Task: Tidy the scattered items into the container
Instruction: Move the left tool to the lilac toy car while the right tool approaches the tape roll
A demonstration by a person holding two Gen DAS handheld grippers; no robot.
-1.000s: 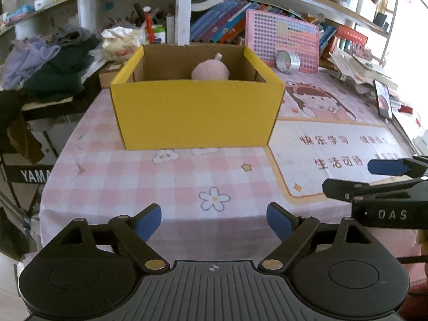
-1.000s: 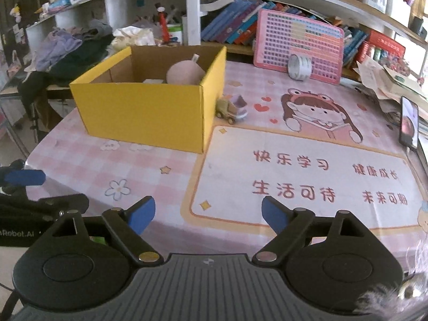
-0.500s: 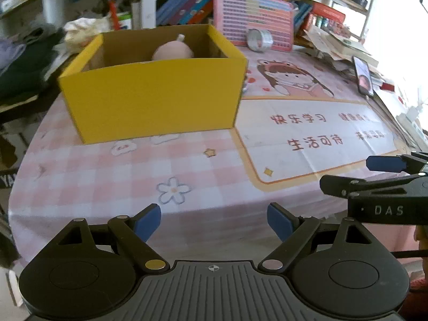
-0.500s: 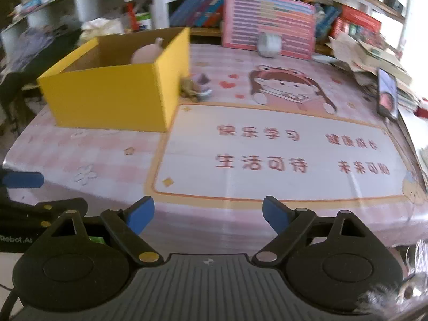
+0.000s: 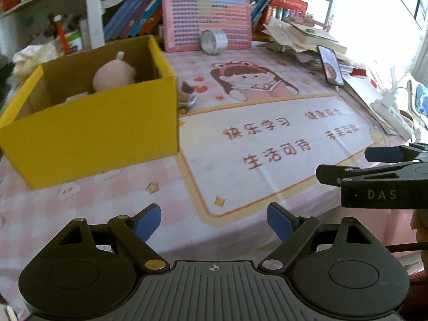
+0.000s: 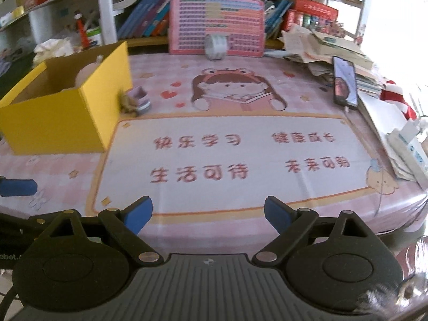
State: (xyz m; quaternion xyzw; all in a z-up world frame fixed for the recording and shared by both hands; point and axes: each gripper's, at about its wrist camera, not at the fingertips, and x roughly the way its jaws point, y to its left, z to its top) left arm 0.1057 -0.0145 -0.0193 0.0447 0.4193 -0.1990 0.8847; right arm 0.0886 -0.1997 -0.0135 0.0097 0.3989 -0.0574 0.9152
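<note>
We are holding both tools low over the near edge of the table, the left gripper [image 5: 214, 220] spread wide and empty, the right gripper [image 6: 208, 214] likewise wide with nothing between its jaws. The yellow box [image 6: 67, 115] is sitting at the far left with a pink plush [image 5: 113, 76] already inside. Just beside its right wall a small toy [image 6: 136, 101] is waiting on the pink tablecloth [image 6: 240, 160]. We judge this the next pick: we should be reaching with the right tool, keeping clear of the box wall and straddling the toy squarely. The toy is blurred, so its shape is unclear, and the box wall is hiding the floor inside.
</note>
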